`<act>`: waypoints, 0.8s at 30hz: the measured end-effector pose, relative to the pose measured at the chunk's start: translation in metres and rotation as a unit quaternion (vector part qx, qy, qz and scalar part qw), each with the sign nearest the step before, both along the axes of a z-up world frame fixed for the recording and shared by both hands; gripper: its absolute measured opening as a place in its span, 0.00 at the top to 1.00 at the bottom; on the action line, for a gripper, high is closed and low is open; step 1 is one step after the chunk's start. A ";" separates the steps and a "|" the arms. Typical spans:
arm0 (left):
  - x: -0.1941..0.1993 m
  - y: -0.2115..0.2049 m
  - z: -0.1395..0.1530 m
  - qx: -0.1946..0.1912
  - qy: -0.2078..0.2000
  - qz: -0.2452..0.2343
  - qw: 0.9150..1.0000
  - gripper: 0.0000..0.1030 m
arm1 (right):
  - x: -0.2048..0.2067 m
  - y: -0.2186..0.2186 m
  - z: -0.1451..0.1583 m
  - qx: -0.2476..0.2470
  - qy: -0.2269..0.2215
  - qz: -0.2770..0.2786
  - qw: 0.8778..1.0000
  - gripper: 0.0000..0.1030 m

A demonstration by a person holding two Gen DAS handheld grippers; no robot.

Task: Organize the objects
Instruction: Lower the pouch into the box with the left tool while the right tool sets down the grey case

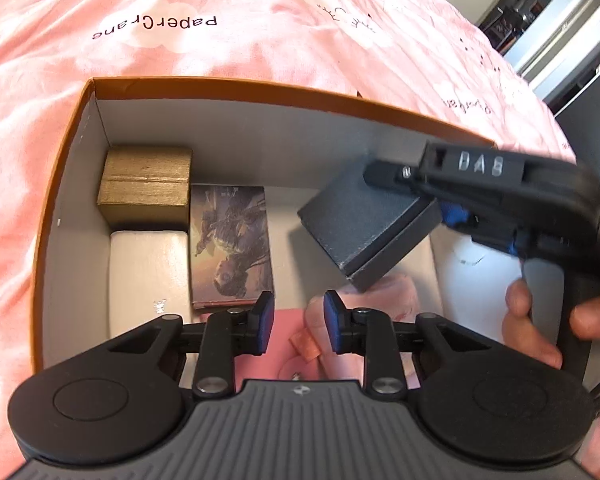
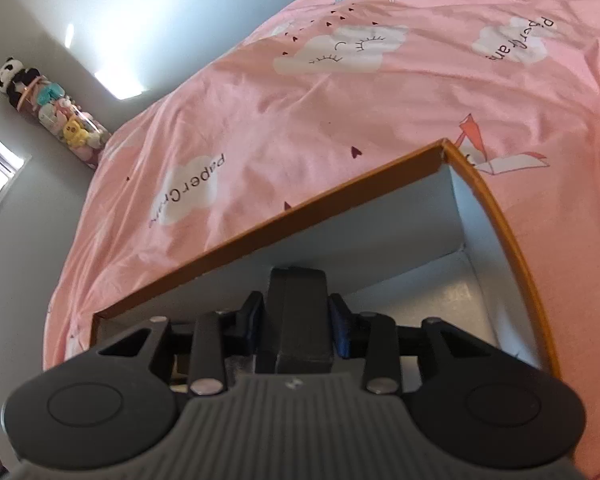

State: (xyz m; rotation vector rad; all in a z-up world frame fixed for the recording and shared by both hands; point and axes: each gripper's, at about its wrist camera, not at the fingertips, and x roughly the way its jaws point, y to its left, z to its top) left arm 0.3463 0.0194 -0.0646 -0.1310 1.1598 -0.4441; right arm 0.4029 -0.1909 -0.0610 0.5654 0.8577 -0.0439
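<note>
My right gripper [image 2: 296, 320] has its fingers clamped on a dark grey box [image 1: 364, 224], tilted above the orange box [image 1: 228, 88] on the bed [image 1: 180, 20]. A gold box [image 1: 146, 186], a white item and a picture card box [image 1: 232, 244] already lie inside; I judge the task well along. My left gripper [image 1: 298, 322] hangs part-open, holding nothing.

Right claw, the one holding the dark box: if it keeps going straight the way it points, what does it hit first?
Most likely the white inner wall of the orange cardboard box. The right claw, shut on the dark box, aims across the open interior at that far wall. Depth is unclear.
</note>
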 end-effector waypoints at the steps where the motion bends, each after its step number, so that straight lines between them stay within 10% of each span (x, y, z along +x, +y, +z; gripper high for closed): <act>1: 0.002 -0.001 -0.002 -0.001 0.000 0.003 1.000 0.73 | -0.001 -0.002 0.000 -0.008 0.007 0.002 1.000 0.59; 11: 0.022 -0.008 -0.009 -0.033 0.011 0.029 0.999 0.81 | -0.003 0.002 0.011 -0.079 0.042 0.062 0.994 0.53; 19: 0.034 -0.001 -0.013 -0.039 0.018 0.072 0.997 0.94 | 0.001 -0.013 -0.007 0.034 0.028 0.017 0.999 0.57; 24: 0.038 0.000 -0.015 -0.035 0.016 0.082 0.996 0.94 | 0.003 0.000 -0.014 -0.001 0.031 0.038 0.999 0.56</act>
